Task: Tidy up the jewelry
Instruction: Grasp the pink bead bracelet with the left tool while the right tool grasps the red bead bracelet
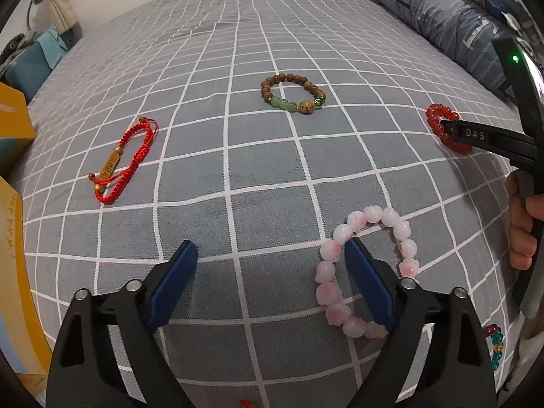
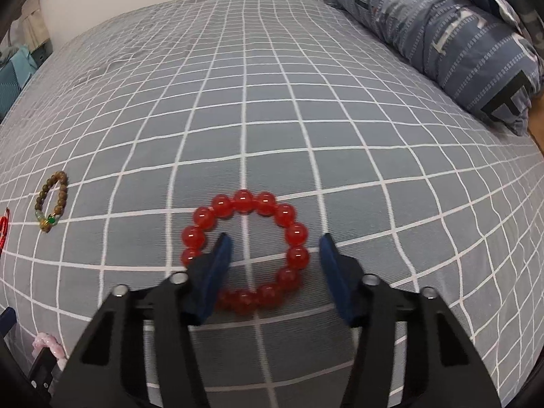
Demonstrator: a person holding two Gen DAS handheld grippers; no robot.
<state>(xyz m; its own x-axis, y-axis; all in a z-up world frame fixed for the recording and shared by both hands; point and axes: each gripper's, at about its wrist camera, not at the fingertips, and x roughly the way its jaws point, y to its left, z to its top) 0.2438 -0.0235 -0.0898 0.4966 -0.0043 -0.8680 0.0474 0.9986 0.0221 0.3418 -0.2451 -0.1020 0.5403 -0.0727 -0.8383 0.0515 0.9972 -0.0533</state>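
red bead bracelet, flat on the grey checked bedsheet, with the right gripper spread wide over it, left finger inside the ring and right finger outside past its right-hand beads, not clamped. pink-and-white bead bracelet, near edge of the sheet, the left gripper spread wide, its right finger inside the loop. brown-and-green bead bracelet and red cord bracelet lie well apart farther out; blue patterned pillow at the far right.
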